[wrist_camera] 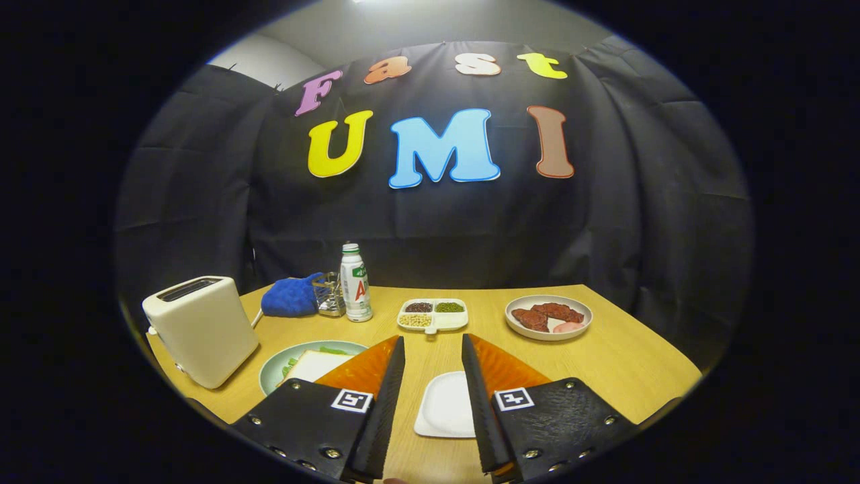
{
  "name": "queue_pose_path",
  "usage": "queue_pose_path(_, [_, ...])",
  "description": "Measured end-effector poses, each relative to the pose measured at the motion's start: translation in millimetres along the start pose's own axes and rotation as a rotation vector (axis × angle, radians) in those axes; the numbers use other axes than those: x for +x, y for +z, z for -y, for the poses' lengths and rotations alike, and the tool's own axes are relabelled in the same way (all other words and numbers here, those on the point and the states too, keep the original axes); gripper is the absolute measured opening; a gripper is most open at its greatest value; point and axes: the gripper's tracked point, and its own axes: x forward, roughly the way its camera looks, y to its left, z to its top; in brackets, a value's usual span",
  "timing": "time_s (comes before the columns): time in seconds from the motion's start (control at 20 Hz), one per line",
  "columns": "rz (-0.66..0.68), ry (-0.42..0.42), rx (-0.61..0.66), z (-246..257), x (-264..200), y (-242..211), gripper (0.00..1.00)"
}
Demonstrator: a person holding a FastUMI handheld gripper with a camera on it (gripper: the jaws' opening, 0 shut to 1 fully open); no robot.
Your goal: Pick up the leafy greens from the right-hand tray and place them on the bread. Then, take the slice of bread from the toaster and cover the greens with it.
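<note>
My gripper [433, 338] is open above the wooden table [618, 363], with nothing between its fingers. A small white square tray [447, 407] lies on the table between and below the fingers, showing only its plain white surface. Just left of the left finger is a pale green plate [269, 376] holding a slice of bread [316, 366]. Bits of leafy greens [332, 350] peek out along the bread's far edge. The left finger hides the plate's right side. A cream toaster [201, 329] stands left of the plate; its top slot looks dark.
Beyond the fingers sits a white divided dish [457, 323] of beans. To its right is a round plate [547, 299] with meat slices [544, 314]. Behind the toaster stand a bottle [355, 282], a glass [328, 294] and a blue cloth [290, 297].
</note>
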Motion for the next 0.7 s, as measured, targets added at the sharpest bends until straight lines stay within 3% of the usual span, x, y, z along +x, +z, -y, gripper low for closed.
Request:
queue_pose_path(0.35, [0.036,-0.022,-0.02,66.0,-20.2,10.3,0.52])
queue_pose_path(0.7, [0.125,-0.131,-0.001,197.4,-28.2,18.4,0.52])
